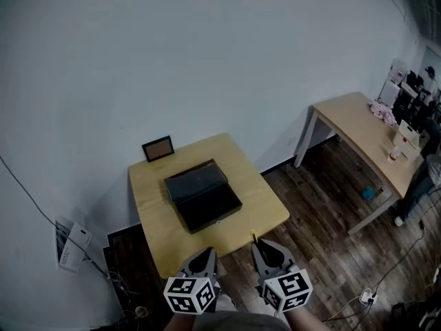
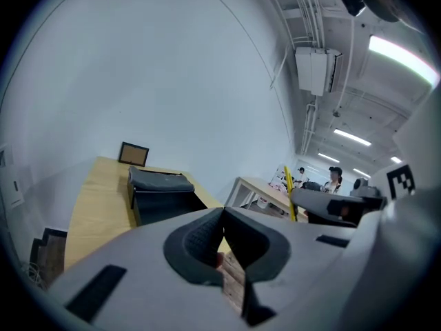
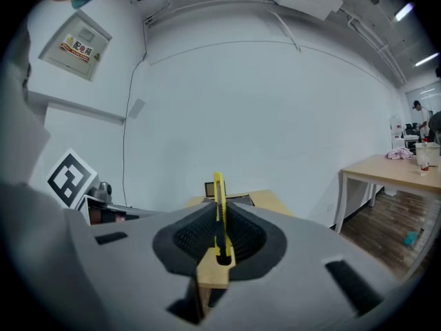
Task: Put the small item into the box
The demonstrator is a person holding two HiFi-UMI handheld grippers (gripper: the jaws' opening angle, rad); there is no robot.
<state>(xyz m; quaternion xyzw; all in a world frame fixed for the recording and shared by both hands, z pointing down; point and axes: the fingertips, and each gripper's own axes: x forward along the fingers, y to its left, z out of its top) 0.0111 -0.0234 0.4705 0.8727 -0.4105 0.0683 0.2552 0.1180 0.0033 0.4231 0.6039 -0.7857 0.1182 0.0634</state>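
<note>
A black box [image 1: 202, 194] lies open on the small wooden table [image 1: 155, 233], its lid leaning back toward the wall; the left gripper view shows the box [image 2: 160, 194] too. My right gripper [image 1: 257, 243] hovers at the table's near edge, shut on a slim yellow utility knife [image 3: 219, 205] that stands upright between its pads. The knife's tip [image 1: 252, 236] pokes out ahead of the jaws. My left gripper [image 1: 207, 255] hangs beside it at the near edge, jaws together with nothing between them. In the left gripper view the knife [image 2: 289, 188] shows at the right.
A small dark picture frame [image 1: 158, 148] leans on the wall behind the box. A longer wooden table [image 1: 365, 136] with cups and cloth stands at the right, with people beyond it. A white sheet [image 1: 71, 243] and cables lie on the floor at the left.
</note>
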